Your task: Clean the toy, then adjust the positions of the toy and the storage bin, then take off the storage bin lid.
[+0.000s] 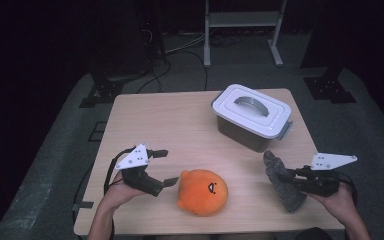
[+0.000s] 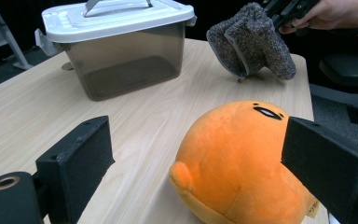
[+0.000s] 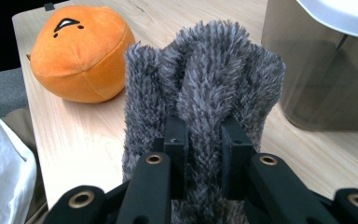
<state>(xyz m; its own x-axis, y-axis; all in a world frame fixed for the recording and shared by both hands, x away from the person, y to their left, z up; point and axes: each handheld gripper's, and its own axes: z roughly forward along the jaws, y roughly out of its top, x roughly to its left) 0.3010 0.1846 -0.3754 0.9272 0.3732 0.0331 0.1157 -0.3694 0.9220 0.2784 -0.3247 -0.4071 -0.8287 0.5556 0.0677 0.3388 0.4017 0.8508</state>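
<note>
An orange round plush toy with a small black face lies near the front edge of the wooden table. My left gripper is open just left of it, one jaw on either side of the toy's near end in the left gripper view, without touching it. A grey fuzzy sock stands at the front right, and my right gripper is shut on a fold of it. The sock hangs bunched from the jaws, its lower end at the table top.
A translucent grey storage box with a white lid and grey handle stands at the back right, lid on and empty inside. A metal stand and cables are on the floor beyond the table.
</note>
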